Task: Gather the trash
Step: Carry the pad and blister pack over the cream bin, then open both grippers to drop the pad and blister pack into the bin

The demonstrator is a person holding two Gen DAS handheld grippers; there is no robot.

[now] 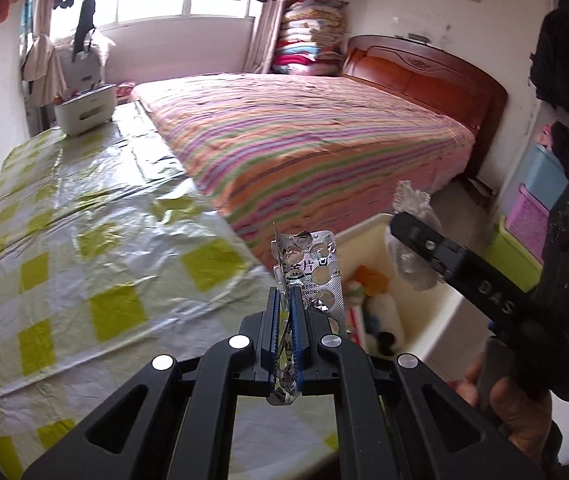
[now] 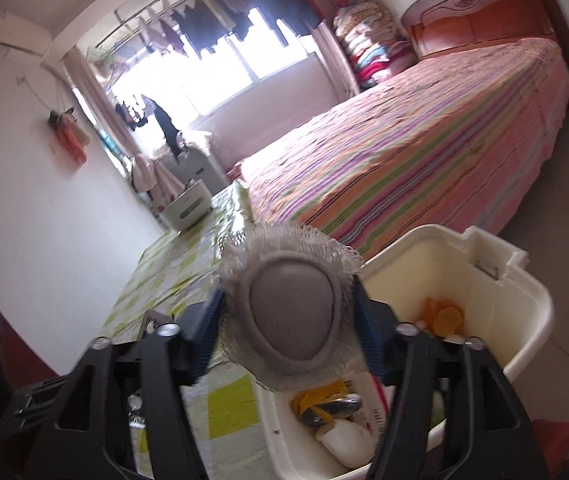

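My left gripper (image 1: 284, 292) is shut on a silver empty pill blister pack (image 1: 316, 272), held upright above the table's right edge. My right gripper (image 2: 288, 320) is shut on a grey foam fruit net wrapped round a grey oval pad (image 2: 290, 316); it is held over the cream trash bin (image 2: 524, 280). In the left wrist view the right gripper (image 1: 408, 236) and its net (image 1: 416, 248) hang above the bin (image 1: 440, 308). The bin holds orange, yellow and white trash.
A table with a green-and-white checked plastic cloth (image 1: 84, 240) lies to the left, with a white box (image 1: 84, 110) at its far end. A striped bed (image 1: 304, 140) stands behind. Coloured storage boxes (image 1: 532, 216) stand at the right.
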